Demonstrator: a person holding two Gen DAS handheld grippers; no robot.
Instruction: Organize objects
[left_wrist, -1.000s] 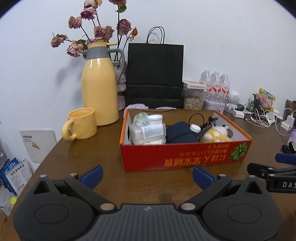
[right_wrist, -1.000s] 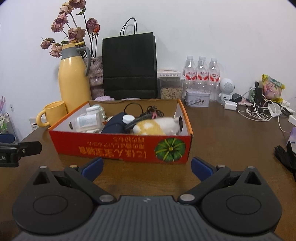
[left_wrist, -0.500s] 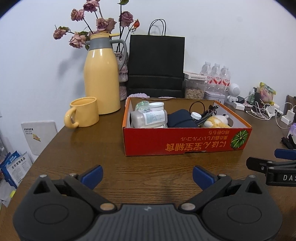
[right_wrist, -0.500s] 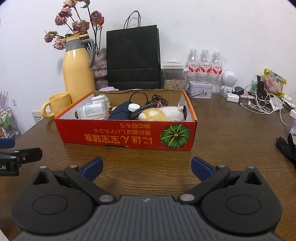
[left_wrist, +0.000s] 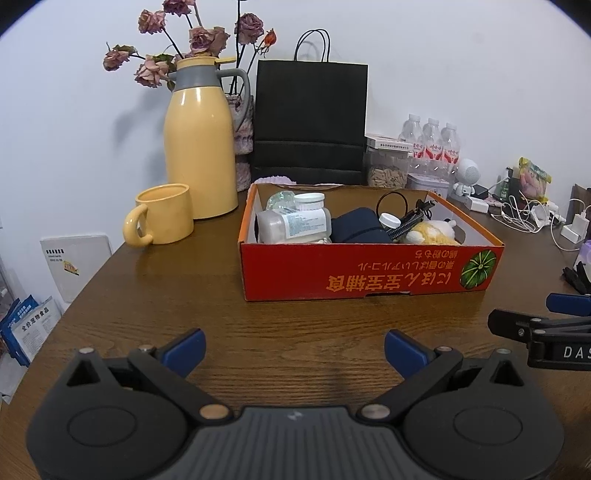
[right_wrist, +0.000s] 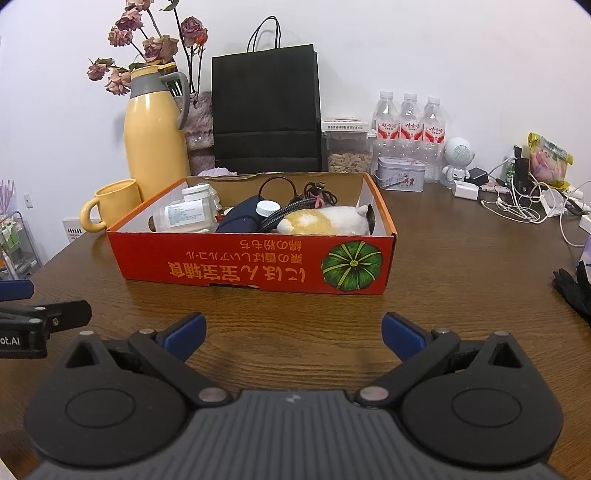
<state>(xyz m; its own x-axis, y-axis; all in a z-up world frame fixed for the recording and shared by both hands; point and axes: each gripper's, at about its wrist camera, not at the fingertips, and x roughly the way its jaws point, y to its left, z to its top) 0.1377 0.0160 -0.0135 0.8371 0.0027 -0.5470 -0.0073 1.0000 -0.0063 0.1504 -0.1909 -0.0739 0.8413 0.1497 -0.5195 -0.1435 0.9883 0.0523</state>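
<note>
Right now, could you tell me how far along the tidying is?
Done: bottles, a pouch and a plush toy lie in the red box. In hand: nothing; the left gripper and right gripper are open. Left: perhaps the mug.

Each black hand-held gripper (left_wrist: 294, 352) has blue fingertip pads (left_wrist: 186, 349) and silver screws.

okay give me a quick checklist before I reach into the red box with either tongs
1. Left tongs open and empty: ok.
2. Right tongs open and empty: ok.
3. Bare table between both tongs and the red box: ok.
4. Box open on top, contents reachable: ok.
5. Plush toy free to lift: not ok, a braided cable lies across it.
6. Pill bottle lying on its side, cap shut: cannot tell.
</note>
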